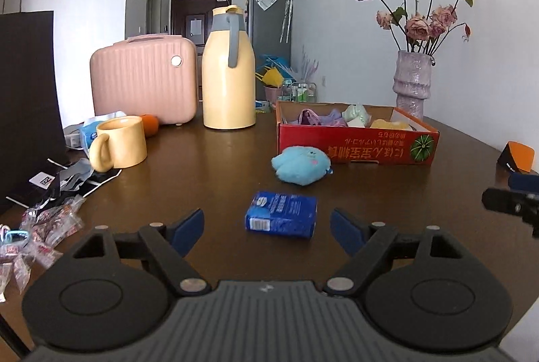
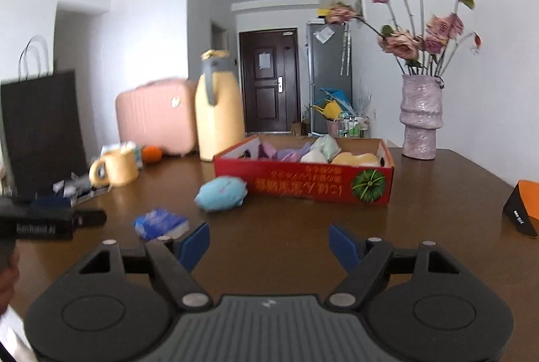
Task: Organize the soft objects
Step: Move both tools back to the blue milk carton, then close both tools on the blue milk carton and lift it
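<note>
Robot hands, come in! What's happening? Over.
Left gripper open, empty. Right gripper open, empty. Light blue plush toy on table beside red cardboard box. Blue tissue pack nearest left gripper.

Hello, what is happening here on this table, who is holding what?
A person holds two grippers over a brown table, sorting soft things into a red cardboard box. Several soft items already lie inside. Both the left gripper and right gripper have open jaws and hold nothing. A blue plush toy and a blue tissue pack remain outside the box.
</note>
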Motion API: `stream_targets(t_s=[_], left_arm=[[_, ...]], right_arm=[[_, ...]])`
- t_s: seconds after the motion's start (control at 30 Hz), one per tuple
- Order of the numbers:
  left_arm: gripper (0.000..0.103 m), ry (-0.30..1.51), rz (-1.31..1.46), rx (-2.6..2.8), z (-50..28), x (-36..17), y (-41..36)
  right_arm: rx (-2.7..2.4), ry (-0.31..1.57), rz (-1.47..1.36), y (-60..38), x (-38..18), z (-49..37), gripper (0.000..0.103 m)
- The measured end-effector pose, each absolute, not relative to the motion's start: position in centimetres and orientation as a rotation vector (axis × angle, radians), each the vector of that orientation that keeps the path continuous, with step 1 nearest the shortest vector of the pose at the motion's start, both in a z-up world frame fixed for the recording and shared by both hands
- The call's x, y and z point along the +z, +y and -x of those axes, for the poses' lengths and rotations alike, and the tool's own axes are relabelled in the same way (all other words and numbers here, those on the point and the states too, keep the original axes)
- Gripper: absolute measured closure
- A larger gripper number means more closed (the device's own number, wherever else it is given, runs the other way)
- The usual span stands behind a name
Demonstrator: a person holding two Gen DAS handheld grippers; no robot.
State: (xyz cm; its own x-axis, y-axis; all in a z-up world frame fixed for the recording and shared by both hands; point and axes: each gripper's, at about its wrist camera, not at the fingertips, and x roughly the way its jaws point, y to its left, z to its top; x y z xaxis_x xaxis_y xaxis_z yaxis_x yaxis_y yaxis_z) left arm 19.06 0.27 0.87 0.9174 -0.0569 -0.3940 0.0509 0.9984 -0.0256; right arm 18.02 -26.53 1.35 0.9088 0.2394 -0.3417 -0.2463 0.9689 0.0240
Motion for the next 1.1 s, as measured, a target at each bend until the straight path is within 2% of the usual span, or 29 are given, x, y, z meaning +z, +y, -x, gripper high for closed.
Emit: stream_targets(t_s=[0.1,0.43,0.53,0.57,0.63,0.67,0.7,0.8,0.97,1.0,1.1], left_arm=[[0.027,0.411,0.038,-0.055,-18.8,0.7,1.0],[0.041,0.46,0.059,-0.071,-22.0,-0.1,2.9],[0.049,0.496,0.061,-0.109,-24.5,-0.2,3.9],[0.054,0.517,0.06,-0.124,-25.5,-0.3,4.2],[0.057,0.556,0.071,-0.162,-27.5,-0.7,4.8],[0.061,0.572,0.087,-0.187,-28.4,-0.9,5.1],[0.069,0.595,0.107,-0.206,-29.5,-1.1,5.3],[0.077,0.658,0.165,-0.241,-32.0,-1.9,5.9],[0.082,0.699,0.219,-0.282,-33.8,-2.5,6.2],[0.088,0.704,0.218,-0.282,-34.0,-2.5,6.0],[0.09,0.712,0.238,-0.291,-34.0,-2.3,5.6]], right_arm=[[0.281,0.374,0.007,-25.6,1.0,-17.6,0.027],[0.294,0.412,-0.023,-23.3,0.8,-20.1,0.028],[0.299,0.468,-0.08,-22.3,0.1,-22.2,0.036],[0.308,0.494,-0.11,-21.8,-0.2,-23.1,0.039],[0.335,0.521,-0.155,-20.9,-0.8,-24.3,0.044],[0.35,0.541,-0.182,-20.3,-1.2,-25.2,0.047],[0.363,0.556,-0.201,-19.8,-1.5,-25.9,0.05],[0.399,0.596,-0.248,-18.0,-2.4,-28.2,0.057],[0.423,0.646,-0.321,-16.2,-3.7,-31.5,0.064],[0.425,0.658,-0.34,-16.1,-4.0,-32.1,0.068],[0.438,0.684,-0.374,-16.1,-4.5,-32.9,0.085]])
